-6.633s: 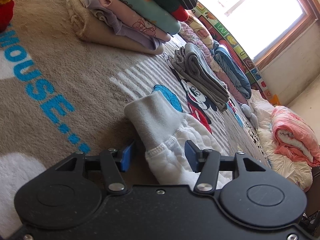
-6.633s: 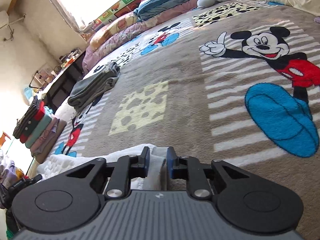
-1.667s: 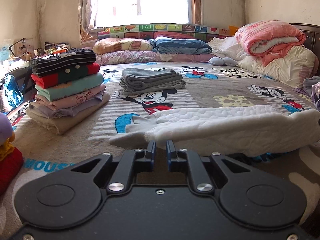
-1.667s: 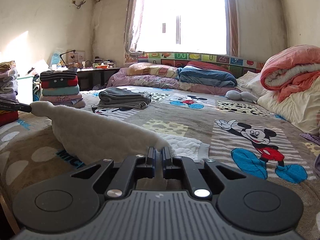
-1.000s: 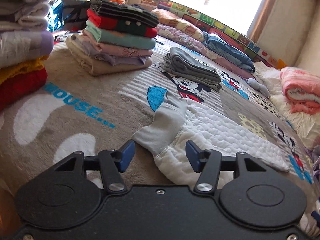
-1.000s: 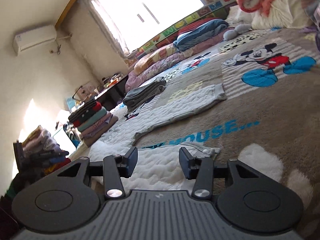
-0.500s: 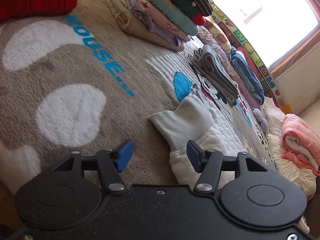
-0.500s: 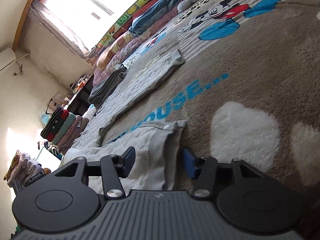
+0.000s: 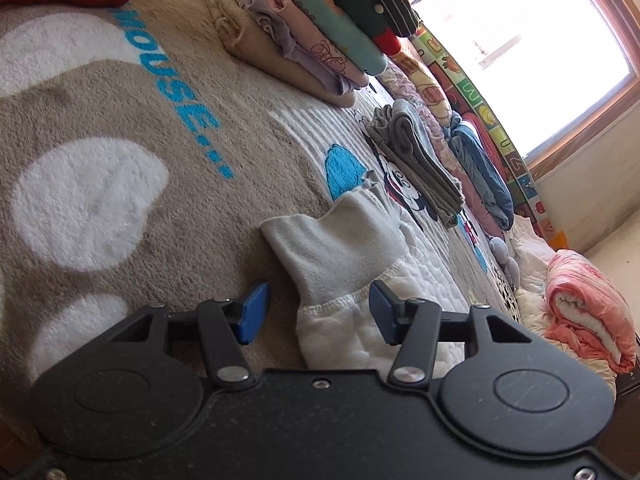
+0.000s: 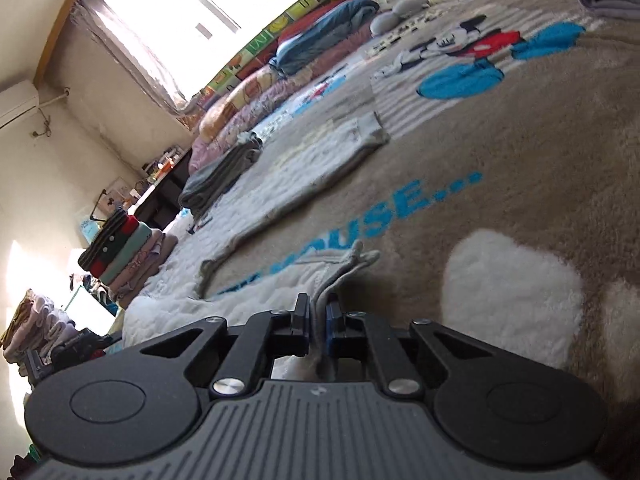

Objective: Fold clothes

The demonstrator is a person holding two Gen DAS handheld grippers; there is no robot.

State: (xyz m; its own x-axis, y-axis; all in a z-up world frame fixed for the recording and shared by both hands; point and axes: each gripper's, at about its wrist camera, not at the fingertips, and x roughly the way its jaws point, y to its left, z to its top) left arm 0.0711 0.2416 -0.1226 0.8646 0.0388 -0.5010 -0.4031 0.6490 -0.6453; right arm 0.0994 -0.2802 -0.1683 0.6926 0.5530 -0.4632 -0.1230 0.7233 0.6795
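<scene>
1. The white quilted garment [image 9: 352, 320] lies spread across the bed's blanket [image 9: 120, 128] (a tan one with cartoon mice and blue lettering).
2. The left claw [image 9: 318, 312] stands wide apart, its blue pads either side of the garment's grey ribbed cuff [image 9: 336, 248], gripping nothing.
3. The right claw [image 10: 318, 320] is clamped together on a grey-edged hem of the same garment [image 10: 224, 304], the cloth pinched between its pads.
4. Beyond sit a folded grey garment [image 9: 416, 160] and a stack of folded clothes [image 9: 304, 28], well apart from both claws.
5. A rolled pink quilt [image 9: 584, 304] lies at the far right in the left wrist view.
</scene>
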